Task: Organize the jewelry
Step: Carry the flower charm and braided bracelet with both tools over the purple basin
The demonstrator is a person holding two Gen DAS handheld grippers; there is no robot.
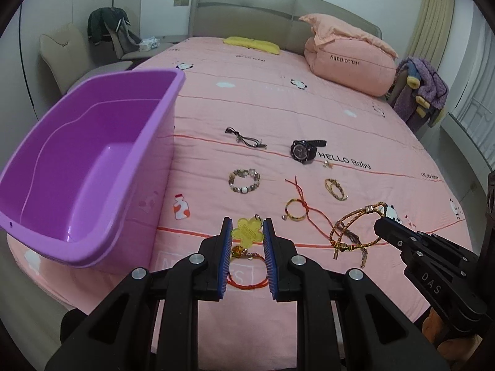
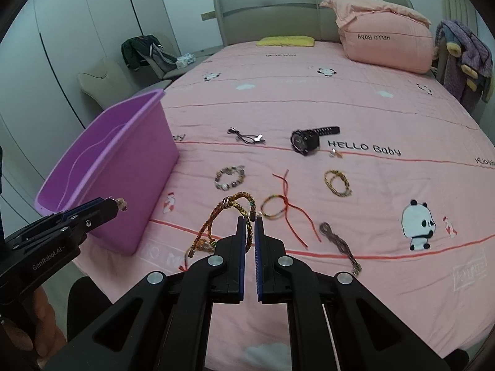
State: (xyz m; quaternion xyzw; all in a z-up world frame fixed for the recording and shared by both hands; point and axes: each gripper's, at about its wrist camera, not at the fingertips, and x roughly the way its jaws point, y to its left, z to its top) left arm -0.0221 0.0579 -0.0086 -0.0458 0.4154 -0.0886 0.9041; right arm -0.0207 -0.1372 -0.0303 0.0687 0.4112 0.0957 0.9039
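Note:
My left gripper (image 1: 247, 225) is shut on a yellow flower-shaped tag (image 1: 247, 232) with a red cord (image 1: 247, 281) hanging below, held above the bed beside the purple bin (image 1: 92, 142). My right gripper (image 2: 251, 224) is shut on a gold braided bracelet (image 2: 229, 213) and holds it above the bed; it also shows in the left wrist view (image 1: 352, 225). On the pink bedspread lie a black watch (image 1: 304, 150), a beaded bracelet (image 1: 244, 181), a black cord piece (image 1: 246, 138), a gold chain bracelet (image 1: 336, 189), a yellow-green bracelet (image 1: 295, 210) and a red cord (image 1: 309, 204).
The purple bin (image 2: 108, 170) stands at the bed's left edge. A brown cord bracelet (image 2: 340, 242) lies near the right gripper. A small ring (image 2: 334, 153) sits by the watch. A pink pillow (image 1: 349, 61) lies at the headboard. Chairs with clothes (image 1: 108, 27) stand left.

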